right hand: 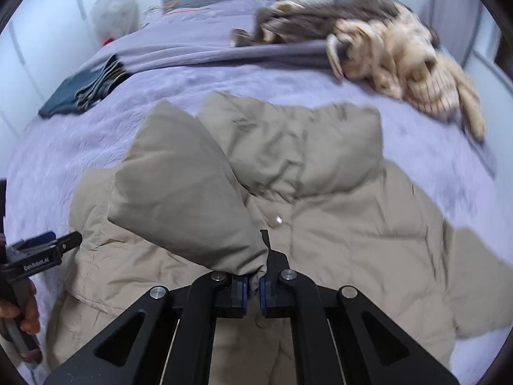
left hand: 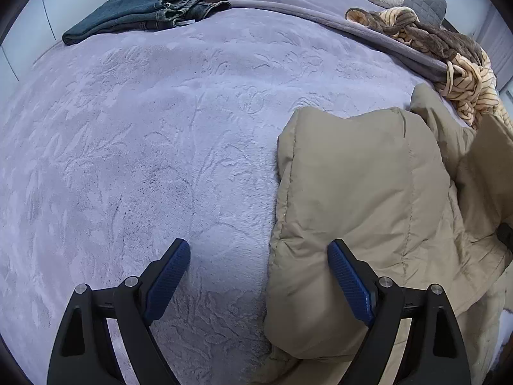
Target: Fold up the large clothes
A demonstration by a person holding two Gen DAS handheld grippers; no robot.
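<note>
Right gripper (right hand: 253, 288) jaws pinch the cuff of a sleeve (right hand: 179, 192) of the tan puffer jacket (right hand: 336, 240), folded across its chest ahead. Left gripper (left hand: 259, 256) jaws spread, empty, straddling the jacket's edge on the lavender blanket (left hand: 128, 144).

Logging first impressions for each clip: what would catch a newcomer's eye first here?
The big beige puffer jacket spread across the lavender bedspread, one sleeve pulled over its front by the shut right gripper. The left gripper hangs open at the jacket's edge. Farther back lie folded jeans and a crumpled striped garment.
</note>
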